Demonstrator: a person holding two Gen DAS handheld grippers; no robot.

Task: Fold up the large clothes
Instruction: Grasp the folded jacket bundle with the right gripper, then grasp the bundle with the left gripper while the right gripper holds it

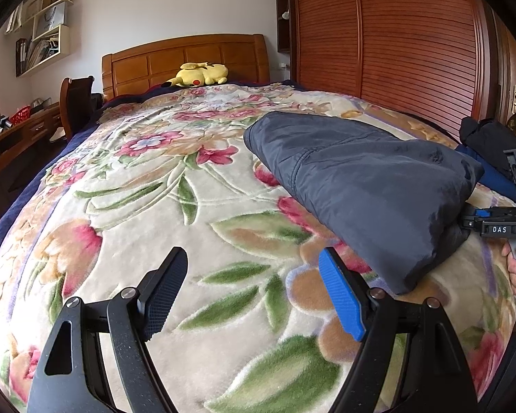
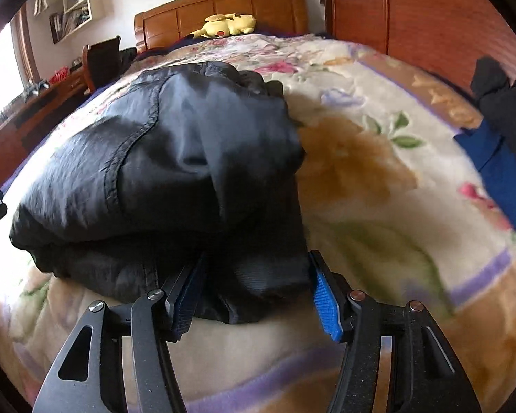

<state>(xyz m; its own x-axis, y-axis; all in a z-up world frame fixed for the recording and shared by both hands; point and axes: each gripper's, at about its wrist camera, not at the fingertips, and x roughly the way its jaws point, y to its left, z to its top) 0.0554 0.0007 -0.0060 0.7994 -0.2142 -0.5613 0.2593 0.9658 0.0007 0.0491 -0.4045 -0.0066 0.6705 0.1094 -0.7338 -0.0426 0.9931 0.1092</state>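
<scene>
A dark navy jacket [image 1: 361, 179], folded into a thick bundle, lies on the floral blanket [image 1: 154, 189] at the right side of the bed. My left gripper [image 1: 253, 258] hovers open over bare blanket just left of the bundle's near corner, with nothing between its fingers. My right gripper [image 2: 258, 258] is at the near edge of the jacket [image 2: 175, 158]. Its jaws stand apart, with a bulge of the fabric lying between the blue pads [image 2: 326, 303]. In the left wrist view a hand [image 1: 514, 268] holds that gripper at the far right edge.
A blue garment [image 1: 495, 179] and a pile of dark clothes [image 1: 488, 141] lie right of the jacket. A yellow plush toy [image 1: 199, 75] rests by the wooden headboard. A slatted wardrobe [image 1: 395, 34] lines the right side. A desk [image 1: 17, 134] and chair [image 1: 75, 103] stand on the left.
</scene>
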